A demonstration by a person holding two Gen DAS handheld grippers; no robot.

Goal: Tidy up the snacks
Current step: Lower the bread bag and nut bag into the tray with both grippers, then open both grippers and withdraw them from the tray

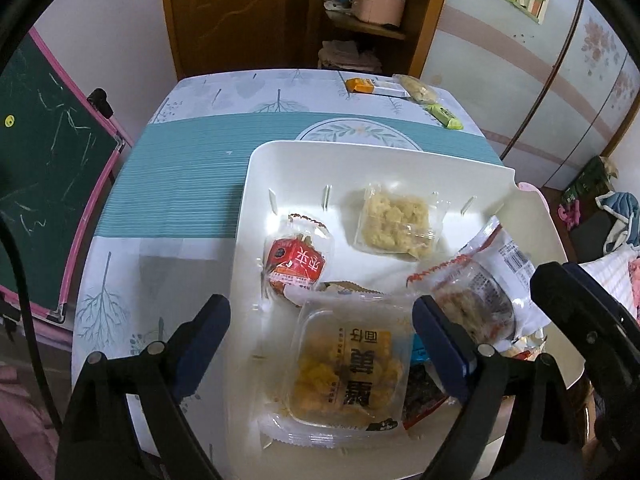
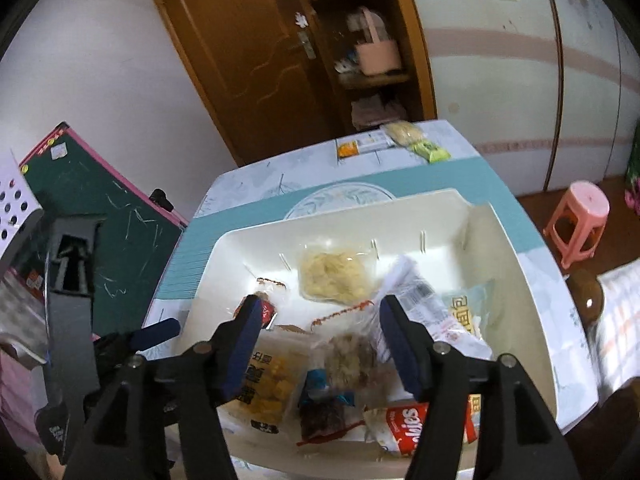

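A white plastic bin [image 1: 256,168] [image 2: 240,248] sits on the table and holds several snack packets: a pale square cake [image 1: 394,222] [image 2: 334,272], a red packet [image 1: 294,266], a clear tray of yellow cubes [image 1: 348,368] [image 2: 268,384], a clear bag with brown filling [image 1: 472,300] [image 2: 352,356] and a dark red packet [image 2: 324,416]. My left gripper [image 1: 320,344] is open and empty above the yellow tray. My right gripper [image 2: 320,344] is open and empty above the brown bag. More snacks lie at the table's far edge: an orange packet [image 1: 360,85] [image 2: 347,149], a pale packet [image 1: 416,90] [image 2: 402,132], a green packet [image 1: 446,116] [image 2: 432,151].
The table has a teal and white leaf-print cloth [image 1: 180,184]. A green chalkboard with a pink frame [image 1: 48,168] [image 2: 104,216] leans at the left. A wooden door and shelf [image 1: 248,12] stand behind. A pink stool [image 2: 580,220] stands at the right.
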